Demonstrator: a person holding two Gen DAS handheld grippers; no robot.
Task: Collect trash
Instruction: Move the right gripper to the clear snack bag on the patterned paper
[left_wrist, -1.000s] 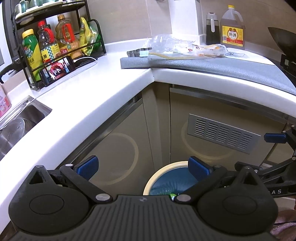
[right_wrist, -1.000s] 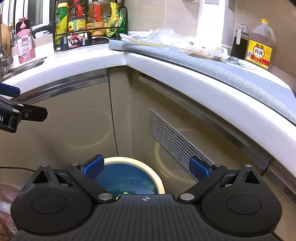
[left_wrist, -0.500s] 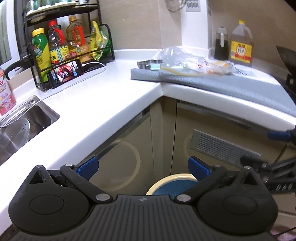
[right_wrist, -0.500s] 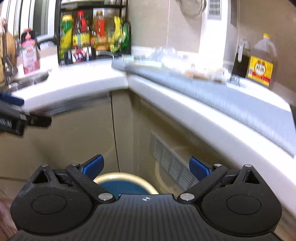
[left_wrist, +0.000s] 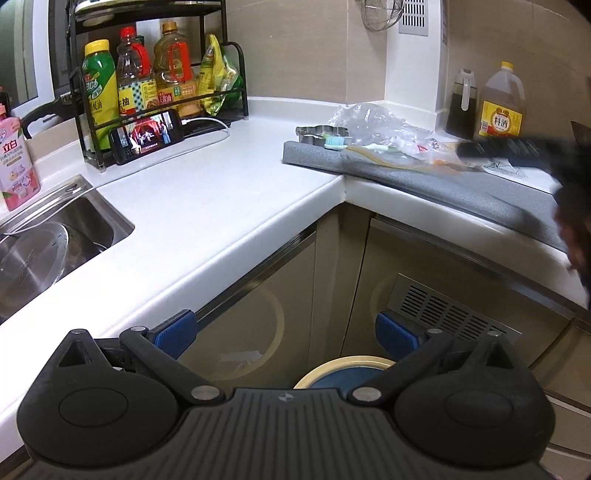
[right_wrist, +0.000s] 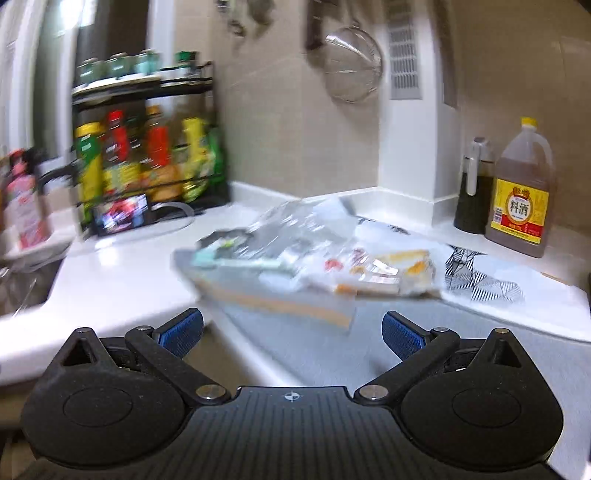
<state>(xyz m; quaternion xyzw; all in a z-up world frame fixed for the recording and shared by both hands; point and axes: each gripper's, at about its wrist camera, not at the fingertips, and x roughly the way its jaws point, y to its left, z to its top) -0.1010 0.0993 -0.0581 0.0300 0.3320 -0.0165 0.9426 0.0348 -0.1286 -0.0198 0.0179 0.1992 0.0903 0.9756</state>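
Note:
A pile of trash, clear plastic bags and wrappers (right_wrist: 332, 254), lies on a grey mat (right_wrist: 314, 347) on the white counter; it also shows in the left wrist view (left_wrist: 376, 129). A toothbrush (left_wrist: 340, 142) lies among it. My right gripper (right_wrist: 291, 332) is open and empty, just short of the pile, above the mat. My left gripper (left_wrist: 284, 332) is open and empty, low in front of the cabinets, above a cream bin with a blue liner (left_wrist: 343, 369). The right gripper appears as a dark blur (left_wrist: 517, 147) in the left wrist view.
A black rack of bottles (left_wrist: 147, 85) and a phone (left_wrist: 147, 134) stand at the back left. A sink with a steel lid (left_wrist: 40, 251) is at the left. A cooking wine jug (right_wrist: 521, 206) and a dark bottle (right_wrist: 474, 188) stand at the back right. A patterned paper (right_wrist: 480, 273) lies beside the pile.
Both grippers have risen from the bin. The right gripper has come up over the counter toward the trash pile; the left has lifted a little. Both stayed open.

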